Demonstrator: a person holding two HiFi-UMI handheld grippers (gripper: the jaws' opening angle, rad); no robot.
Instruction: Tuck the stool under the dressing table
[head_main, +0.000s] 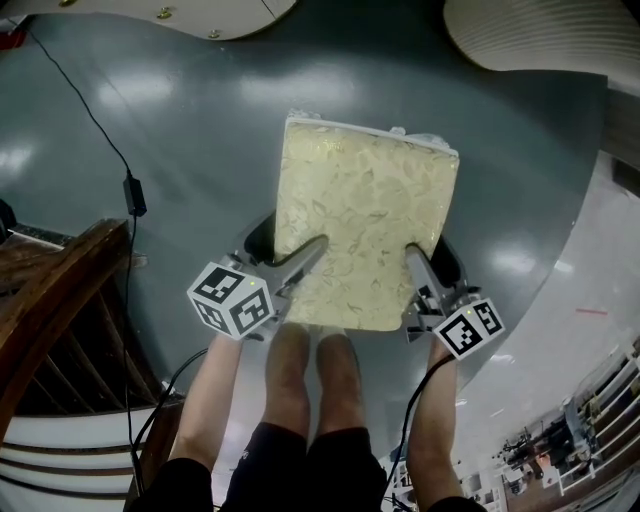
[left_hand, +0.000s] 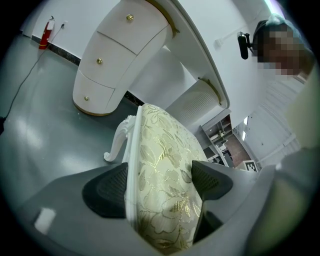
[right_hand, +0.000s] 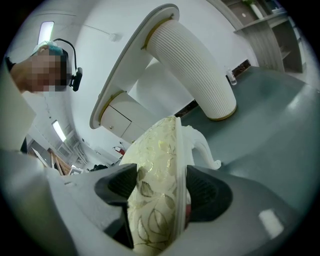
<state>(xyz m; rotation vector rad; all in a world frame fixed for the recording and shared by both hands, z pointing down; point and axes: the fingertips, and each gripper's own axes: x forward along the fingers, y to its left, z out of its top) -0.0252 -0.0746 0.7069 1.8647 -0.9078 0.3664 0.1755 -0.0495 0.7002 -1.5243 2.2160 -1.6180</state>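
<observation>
The stool (head_main: 364, 225) has a cream floral cushion and white carved legs; it is off the grey floor, held in front of the person's legs. My left gripper (head_main: 298, 262) is shut on the cushion's near left edge (left_hand: 160, 190), one jaw above and one below. Gripping the near right edge (right_hand: 160, 200) the same way is my right gripper (head_main: 420, 268), also shut. The white dressing table shows as a drawer pedestal (left_hand: 112, 55) and a ribbed pedestal (right_hand: 192, 67) under one curved top, ahead of the stool. A white stool leg (left_hand: 117, 140) curves down toward the floor.
A dark wooden stair rail (head_main: 55, 290) stands at the left. A black cable with an adapter (head_main: 134, 195) runs over the grey floor (head_main: 180, 130). A red extinguisher (left_hand: 46, 35) stands by the far wall. The dressing table pedestals (head_main: 530, 35) sit at the top of the head view.
</observation>
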